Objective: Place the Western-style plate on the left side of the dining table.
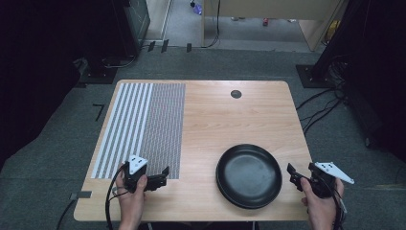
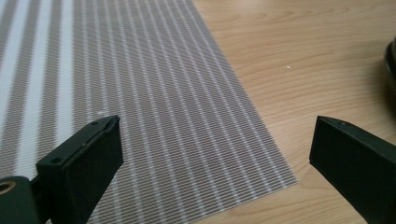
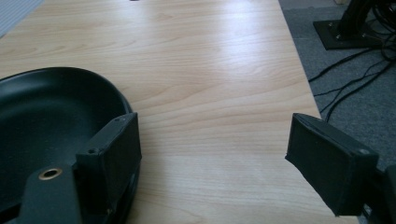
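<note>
Spreading across the picture from the high view, the wooden tabletop [image 1: 210, 120] carries one striped mat [image 1: 143, 124] on its left half and one black plate [image 1: 249, 175] near its front right; the plate looks as if it may be two stacked, since a second rim seems to show at its near edge, but I cannot tell for certain; one small dark round disc [image 1: 236, 94] sits near the far edge.

The left gripper [image 1: 160, 179] hovers just over the mat's near right corner, its jaws wide apart and holding nothing; in the left gripper view the mat [image 2: 140, 93] runs between them, its corner lying on bare wood; the right gripper [image 1: 293, 175] sits just beside the plate's right rim, jaws also spread wide and empty; in the right gripper view the plate [image 3: 51, 112] lies behind its left jaw.

The step in hand looks like taking hold of the plate by its rim, probably to set it on the mat; to do it well, I would bring one jaw over the rim and one under it, close firmly before lifting, and keep the plate level; a shallow bite on a glossy rim could slip; the left gripper could steady the mat's corner.
</note>
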`<state>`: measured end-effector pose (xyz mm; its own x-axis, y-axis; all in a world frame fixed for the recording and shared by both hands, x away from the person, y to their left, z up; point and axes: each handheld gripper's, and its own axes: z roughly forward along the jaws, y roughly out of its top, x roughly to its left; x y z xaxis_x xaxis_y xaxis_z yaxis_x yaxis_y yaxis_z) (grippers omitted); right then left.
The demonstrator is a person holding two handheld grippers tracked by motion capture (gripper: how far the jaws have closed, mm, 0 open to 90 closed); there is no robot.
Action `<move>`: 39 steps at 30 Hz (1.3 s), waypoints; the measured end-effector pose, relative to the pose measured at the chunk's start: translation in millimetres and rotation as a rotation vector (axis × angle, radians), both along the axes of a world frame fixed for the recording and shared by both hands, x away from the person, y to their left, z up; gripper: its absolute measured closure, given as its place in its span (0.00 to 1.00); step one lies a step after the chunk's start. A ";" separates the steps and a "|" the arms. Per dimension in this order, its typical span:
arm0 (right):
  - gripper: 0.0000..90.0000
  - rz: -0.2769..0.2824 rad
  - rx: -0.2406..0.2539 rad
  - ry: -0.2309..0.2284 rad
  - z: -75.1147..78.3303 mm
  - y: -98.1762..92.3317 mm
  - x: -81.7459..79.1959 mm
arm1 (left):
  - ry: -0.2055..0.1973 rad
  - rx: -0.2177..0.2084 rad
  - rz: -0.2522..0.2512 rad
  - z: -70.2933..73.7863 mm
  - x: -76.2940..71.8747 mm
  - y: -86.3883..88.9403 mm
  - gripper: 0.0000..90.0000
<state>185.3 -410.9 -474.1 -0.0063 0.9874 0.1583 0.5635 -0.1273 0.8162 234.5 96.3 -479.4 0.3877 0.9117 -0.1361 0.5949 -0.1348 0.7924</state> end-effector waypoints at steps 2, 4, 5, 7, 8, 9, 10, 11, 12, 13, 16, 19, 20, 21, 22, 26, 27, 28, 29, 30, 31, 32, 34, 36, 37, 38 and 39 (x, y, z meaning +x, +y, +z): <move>0.20 0.006 0.005 0.003 1.3 2.6 0.0 | 0.000 -0.002 -0.008 -0.1 0.7 -4.7 0.03; 0.19 0.015 0.011 -0.002 2.3 5.0 0.2 | 0.003 -0.001 -0.037 -0.2 2.0 -18.9 0.03; 0.19 0.017 0.014 -0.002 2.6 6.0 0.2 | 0.003 -0.002 -0.045 0.0 2.3 -23.4 0.03; 0.20 0.021 0.014 -0.002 3.0 7.3 0.3 | 0.004 -0.003 -0.064 0.7 3.0 -31.6 0.03; 0.20 0.023 0.017 0.001 3.3 8.2 0.2 | 0.003 -0.005 -0.072 1.0 3.4 -35.4 0.03; 0.20 0.024 0.018 0.001 3.4 8.8 0.3 | 0.003 -0.005 -0.077 1.3 3.7 -38.1 0.03; 0.20 0.024 0.022 0.001 3.6 9.4 0.3 | 0.002 -0.008 -0.083 1.7 4.1 -41.7 0.03; 0.21 0.025 0.025 -0.001 3.8 10.1 0.3 | 0.003 -0.012 -0.092 2.1 4.5 -46.0 0.03; 0.21 0.028 0.024 -0.003 4.2 10.6 0.4 | 0.005 -0.012 -0.097 2.4 4.7 -48.4 0.03; 0.21 0.029 0.024 -0.004 4.4 11.0 0.5 | 0.004 -0.015 -0.106 2.7 4.8 -52.5 0.03; 0.25 0.031 0.025 -0.011 4.9 13.8 0.3 | 0.004 -0.018 -0.125 2.7 4.9 -61.6 0.03; 0.27 0.042 0.025 -0.014 4.4 16.4 0.8 | 0.010 -0.040 -0.135 2.5 5.1 -70.0 0.03; 0.27 0.046 0.027 -0.014 3.9 17.3 1.6 | 0.012 -0.047 -0.141 2.2 5.2 -73.6 0.03; 0.27 0.049 0.031 -0.011 3.6 18.5 2.1 | 0.012 -0.047 -0.141 2.2 5.2 -73.6 0.03; 0.28 0.052 0.030 -0.011 3.2 19.5 2.8 | 0.015 -0.050 -0.159 2.0 4.7 -81.5 0.03; 0.33 0.063 0.036 -0.018 3.0 24.6 3.9 | 0.023 -0.050 -0.201 -0.2 1.3 -96.3 0.03; 0.36 0.068 0.036 -0.023 3.1 25.2 3.6 | 0.027 -0.049 -0.208 -1.0 0.5 -99.2 0.03; 0.39 0.073 0.043 -0.026 3.5 25.5 3.3 | 0.028 -0.047 -0.215 -1.7 -0.1 -101.1 0.03; 0.43 0.078 0.047 -0.029 3.7 25.4 3.2 | 0.032 -0.043 -0.225 -2.7 -0.8 -104.2 0.03; 0.47 0.087 0.048 -0.034 3.9 25.4 2.7 | 0.032 -0.043 -0.225 -2.7 -0.8 -104.2 0.03; 0.47 0.087 0.048 -0.034 3.9 25.4 2.7 | 0.034 -0.042 -0.231 -3.6 -1.5 -106.4 0.03; 0.54 0.094 0.055 -0.035 3.2 26.0 2.5 | 0.042 -0.046 -0.246 -5.2 -2.5 -110.8 0.03; 0.60 0.096 0.082 -0.038 1.6 26.8 1.7 | 0.046 -0.049 -0.256 -6.7 -3.9 -115.0 0.03; 0.65 0.095 0.096 -0.039 0.3 28.3 1.0 | 0.047 -0.053 -0.265 -7.8 -5.2 -118.7 0.03; 0.67 0.101 0.097 -0.036 -0.2 29.0 0.9 | 0.048 -0.055 -0.272 -8.5 -5.9 -121.0 0.03; 0.69 0.111 0.107 -0.021 -0.8 30.5 0.9 | 0.049 -0.059 -0.276 -8.9 -6.3 -122.3 0.03; 0.69 0.118 0.111 -0.011 -1.3 31.4 1.0 | 0.052 -0.065 -0.281 -9.2 -6.7 -123.8 0.03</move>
<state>186.3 -379.5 -475.4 -0.1233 0.9561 0.2660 0.5706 -0.1510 0.8072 227.8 -27.5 -488.6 0.6151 0.7580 -0.2171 0.5812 -0.2498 0.7745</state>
